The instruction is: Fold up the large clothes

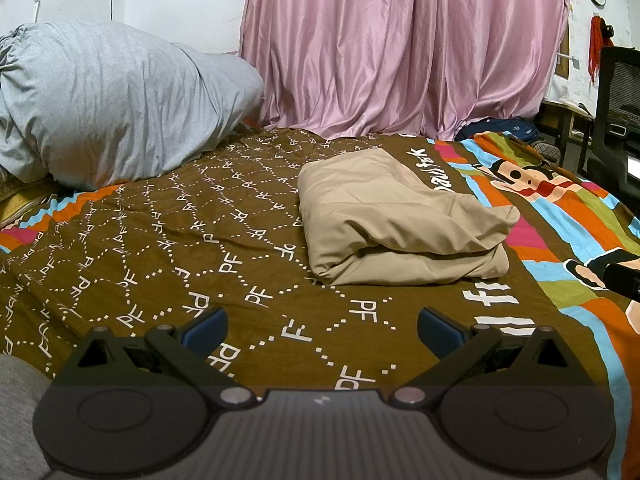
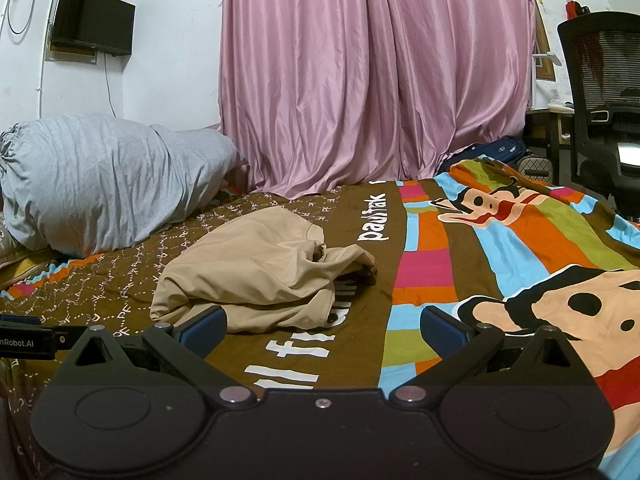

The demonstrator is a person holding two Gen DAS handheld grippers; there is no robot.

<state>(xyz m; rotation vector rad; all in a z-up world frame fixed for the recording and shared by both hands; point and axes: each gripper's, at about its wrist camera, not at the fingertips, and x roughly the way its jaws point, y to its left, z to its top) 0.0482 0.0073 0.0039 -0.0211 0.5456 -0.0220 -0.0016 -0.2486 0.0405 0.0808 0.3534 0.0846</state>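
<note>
A beige garment (image 1: 396,220) lies folded into a thick bundle on the patterned bedspread (image 1: 192,240). It also shows in the right wrist view (image 2: 264,276), with a rumpled end at its right. My left gripper (image 1: 322,330) is open and empty, held above the bedspread in front of the bundle. My right gripper (image 2: 322,330) is open and empty, with its left fingertip (image 2: 204,330) close to the bundle's near edge. The right gripper's tip (image 1: 624,282) shows at the right edge of the left wrist view.
A grey bundled duvet (image 1: 104,104) lies at the bed's far left. Pink curtains (image 1: 400,48) hang behind the bed. A black office chair (image 2: 604,100) and a desk stand at the right. A wall TV (image 2: 92,20) hangs at the left.
</note>
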